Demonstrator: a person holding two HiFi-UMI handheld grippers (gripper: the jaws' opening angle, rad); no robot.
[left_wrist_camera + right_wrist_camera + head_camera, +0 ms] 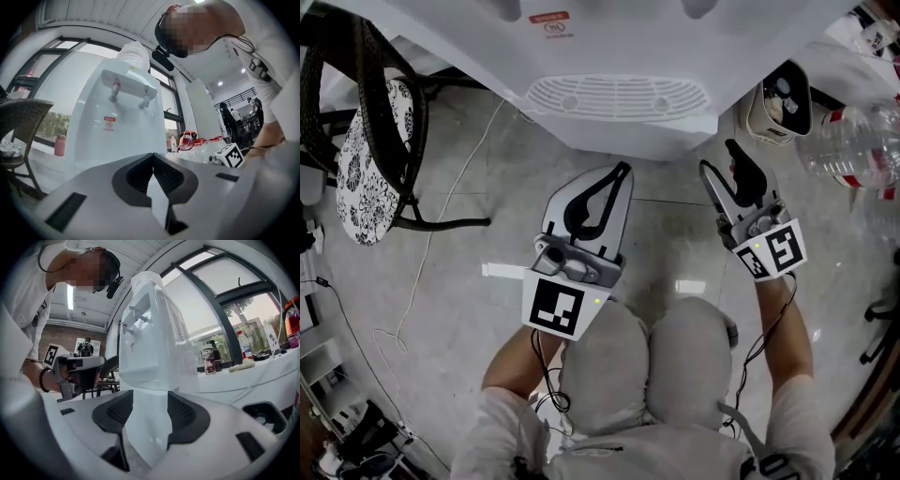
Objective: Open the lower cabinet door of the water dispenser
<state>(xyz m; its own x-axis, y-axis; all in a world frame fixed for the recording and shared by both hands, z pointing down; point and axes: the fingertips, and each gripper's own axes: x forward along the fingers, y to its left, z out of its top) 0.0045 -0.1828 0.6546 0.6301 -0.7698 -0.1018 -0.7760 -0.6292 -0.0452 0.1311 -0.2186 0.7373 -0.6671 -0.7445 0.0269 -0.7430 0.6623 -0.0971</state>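
Water dispenser [619, 56]: white, floor-standing, directly ahead of both grippers. Its drip tray [617, 96] overhangs the front.

Lower cabinet door [145, 423]: the panel below the tray, closed. From the head view the overhang largely hides it. No seam or handle can be made out in any view, so the pull point is uncertain.

Handling estimate: thin, rigid plastic, light, glossy and so slippery. Probably held by a light catch. Best taken at the free edge or a recess, pinched shallow and swung on its hinge.

Left gripper [622, 171]: clenched, tips meeting, nothing between. It is near the base, not touching.

Right gripper [728, 173]: released, jaws apart and empty, framing the lower body without contact. It is the likelier one to take hold.
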